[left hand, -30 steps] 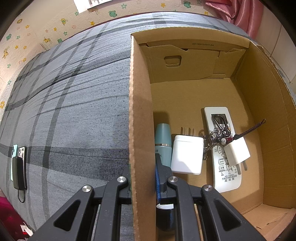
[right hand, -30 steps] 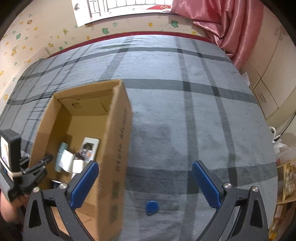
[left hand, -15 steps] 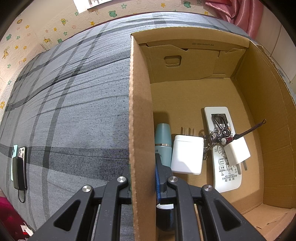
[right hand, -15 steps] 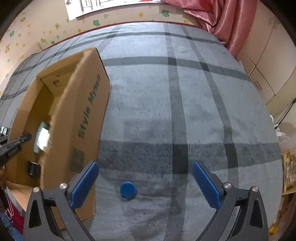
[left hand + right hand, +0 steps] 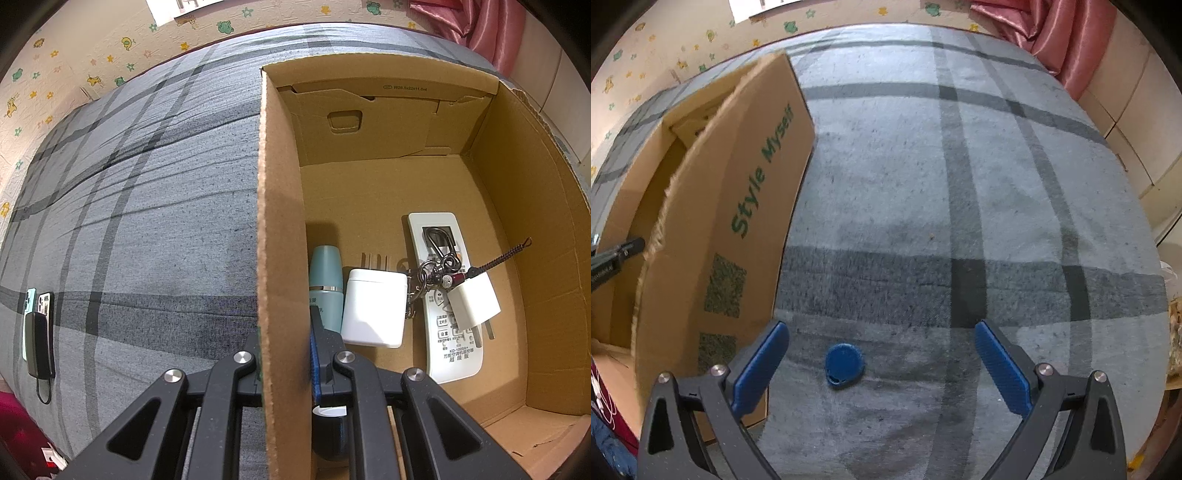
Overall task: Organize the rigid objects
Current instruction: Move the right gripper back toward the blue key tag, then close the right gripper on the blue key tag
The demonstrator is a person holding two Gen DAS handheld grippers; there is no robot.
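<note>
A: How far along?

B: Nearest, the right gripper (image 5: pixel 881 363) hovers with jaws wide over a blue round tag (image 5: pixel 844 365) on the plaid bedspread (image 5: pixel 960 184), just outside the cardboard box (image 5: pixel 282 221).

A: The left?

B: The left gripper (image 5: pixel 286 362) is clamped on the box wall. Farther inside lie a teal bottle (image 5: pixel 325 286), white case (image 5: pixel 373 307), remote (image 5: pixel 445 295), charger (image 5: pixel 474 304) and keyring (image 5: pixel 430 271). Only the tag looks left.
</note>
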